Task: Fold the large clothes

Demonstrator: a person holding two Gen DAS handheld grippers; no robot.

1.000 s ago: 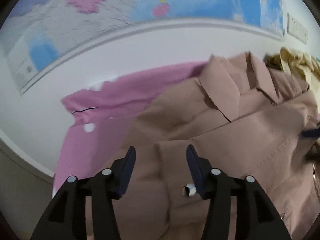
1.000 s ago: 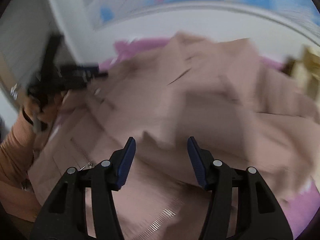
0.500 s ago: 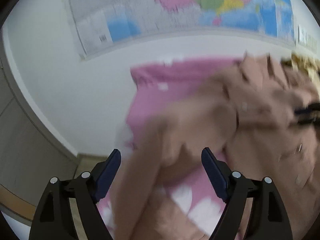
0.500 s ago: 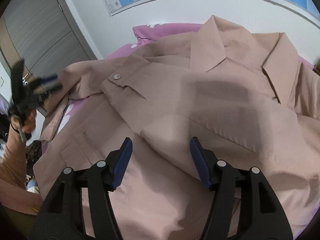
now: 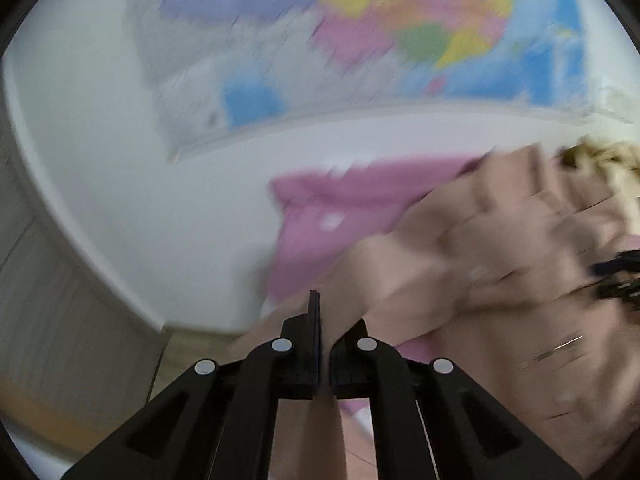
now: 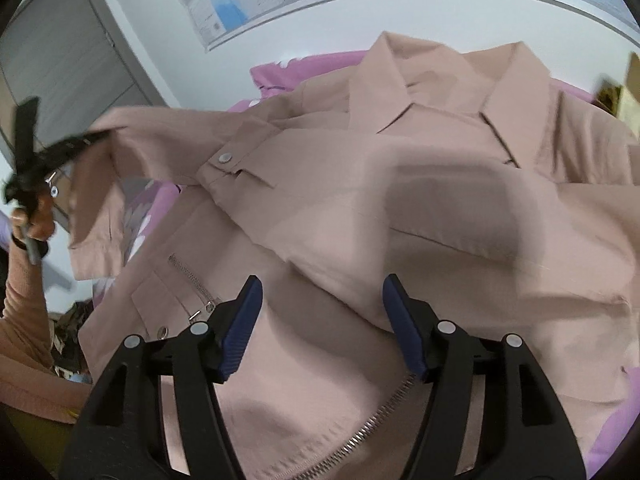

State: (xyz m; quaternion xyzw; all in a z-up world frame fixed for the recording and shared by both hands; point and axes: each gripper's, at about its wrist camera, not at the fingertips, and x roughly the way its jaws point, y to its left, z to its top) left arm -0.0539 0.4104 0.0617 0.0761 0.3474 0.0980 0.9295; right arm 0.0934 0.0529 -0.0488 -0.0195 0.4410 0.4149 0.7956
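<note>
A dusty-pink zip jacket [image 6: 400, 184] lies spread on a pink bedsheet [image 6: 280, 68], collar toward the wall. My left gripper [image 5: 324, 320] is shut on the jacket's left sleeve [image 5: 400, 264] and holds it lifted; in the right wrist view the left gripper [image 6: 76, 146] shows blurred at the far left with the sleeve [image 6: 160, 148] stretched from it. My right gripper [image 6: 322, 304] is open and empty, hovering over the jacket's front near the zipper [image 6: 380, 420].
A world map [image 5: 360, 40] hangs on the white wall behind the bed. Grey cupboard doors [image 6: 60, 60] stand at the left. A yellowish garment [image 5: 600, 160] lies at the bed's far right. The person's arm in a pink sleeve [image 6: 24, 300] is at the left edge.
My left gripper has closed on the jacket's sleeve and lifted it off to the left. My right gripper stayed open over the jacket's front, moving a little.
</note>
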